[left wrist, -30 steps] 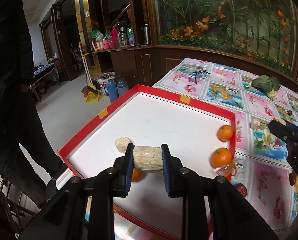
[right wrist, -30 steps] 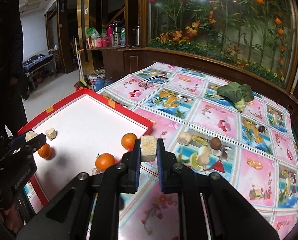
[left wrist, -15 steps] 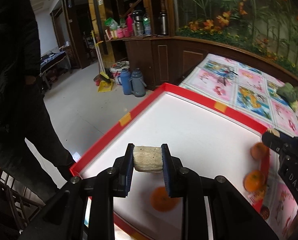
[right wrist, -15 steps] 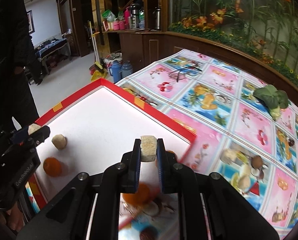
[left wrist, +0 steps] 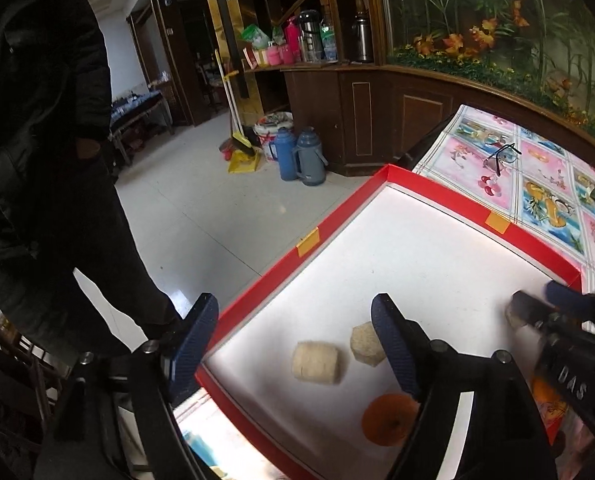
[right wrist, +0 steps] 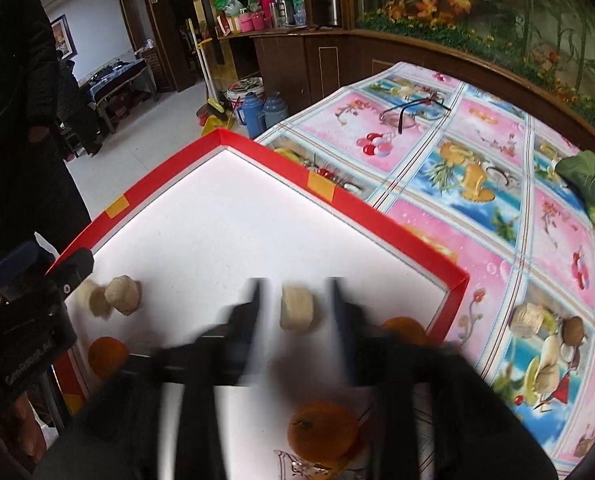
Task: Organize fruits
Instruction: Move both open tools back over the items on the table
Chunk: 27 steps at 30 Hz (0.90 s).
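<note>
Left claw point(left wrist: 293, 344): jaws opening, wide apart, gripping nothing. Pale cylindrical chunk point(left wrist: 316, 362) lying loose on white floor of red-rimmed tray point(left wrist: 337, 216), between the two pads, touching neither. Second pale chunk point(left wrist: 365, 343) just beside right pad; orange point(left wrist: 389, 420) nearer the camera, under right finger.

Right claw point(right wrist: 295, 312): blurred, jaws opening, pads clear of the pale chunk point(right wrist: 296, 307) seen between them over the tray point(right wrist: 377, 216) floor. Whether that chunk rests on the floor or is still dropping: cannot tell. Orange point(right wrist: 323, 430) below the claw at tray's near edge; another point(right wrist: 403, 328) right of right finger, inside rim. Far left: two pale chunks point(right wrist: 123, 294) touching, orange point(right wrist: 107, 356) near them. Out on worktop point(right wrist: 477, 168) to the right: more pale pieces point(right wrist: 529, 320), leafy greens point(right wrist: 589, 180).
</note>
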Each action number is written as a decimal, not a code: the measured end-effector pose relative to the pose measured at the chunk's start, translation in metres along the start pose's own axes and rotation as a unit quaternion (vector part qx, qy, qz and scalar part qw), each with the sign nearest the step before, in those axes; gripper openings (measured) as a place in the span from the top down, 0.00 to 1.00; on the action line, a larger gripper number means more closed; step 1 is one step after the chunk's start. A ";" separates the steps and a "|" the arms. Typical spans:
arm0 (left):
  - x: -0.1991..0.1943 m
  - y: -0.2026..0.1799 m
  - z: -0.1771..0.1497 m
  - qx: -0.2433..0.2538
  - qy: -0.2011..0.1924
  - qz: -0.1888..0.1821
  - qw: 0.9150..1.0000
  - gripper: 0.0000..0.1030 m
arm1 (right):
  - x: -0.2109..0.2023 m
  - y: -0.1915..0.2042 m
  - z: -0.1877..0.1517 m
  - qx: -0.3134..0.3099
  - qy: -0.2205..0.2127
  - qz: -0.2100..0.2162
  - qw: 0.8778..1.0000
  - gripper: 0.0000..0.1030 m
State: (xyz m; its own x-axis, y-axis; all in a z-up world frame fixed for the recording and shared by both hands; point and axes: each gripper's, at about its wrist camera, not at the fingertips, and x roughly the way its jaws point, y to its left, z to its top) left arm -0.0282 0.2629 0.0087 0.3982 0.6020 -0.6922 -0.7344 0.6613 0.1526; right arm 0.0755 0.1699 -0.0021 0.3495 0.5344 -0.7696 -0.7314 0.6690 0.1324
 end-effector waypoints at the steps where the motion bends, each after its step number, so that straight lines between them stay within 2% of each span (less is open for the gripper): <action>1: -0.001 0.001 0.000 0.000 0.001 -0.002 1.000 0.23 | -0.002 0.001 -0.001 -0.001 -0.003 0.002 1.000 0.33; 5: -0.007 0.002 -0.002 -0.005 0.004 -0.014 1.000 0.23 | -0.019 -0.001 -0.006 -0.004 -0.016 0.002 1.000 0.30; 8: -0.019 0.002 -0.004 -0.011 -0.004 -0.030 0.999 0.23 | -0.048 -0.013 -0.015 0.008 -0.044 -0.001 0.999 0.23; 10: -0.032 0.004 -0.007 -0.028 -0.017 -0.058 0.998 0.23 | -0.076 -0.029 -0.028 0.023 -0.071 -0.012 0.997 0.13; 13: -0.054 0.003 -0.016 -0.049 -0.055 -0.116 0.991 0.22 | -0.119 -0.059 -0.057 0.050 -0.112 -0.046 0.991 0.06; 17: -0.077 -0.025 -0.031 -0.009 -0.074 -0.168 0.983 0.20 | -0.161 -0.112 -0.106 0.106 -0.131 -0.104 0.980 0.06; 19: -0.089 -0.043 -0.043 0.014 -0.078 -0.202 0.976 0.20 | -0.174 -0.137 -0.130 0.129 -0.131 -0.128 0.975 0.06; 23: -0.102 -0.085 -0.065 0.064 -0.064 -0.248 0.964 0.20 | -0.187 -0.187 -0.174 0.179 -0.101 -0.170 0.964 0.06; 27: -0.111 -0.113 -0.081 0.109 -0.053 -0.264 0.957 0.20 | -0.185 -0.212 -0.191 0.193 -0.076 -0.186 0.960 0.20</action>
State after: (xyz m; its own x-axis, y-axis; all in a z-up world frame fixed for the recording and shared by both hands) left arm -0.0340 0.0857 0.0111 0.7449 0.1919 -0.6390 -0.2877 0.9565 -0.0481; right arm 0.0541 -0.1692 -0.0071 0.6478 0.2701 -0.7123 -0.2772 0.9545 0.1099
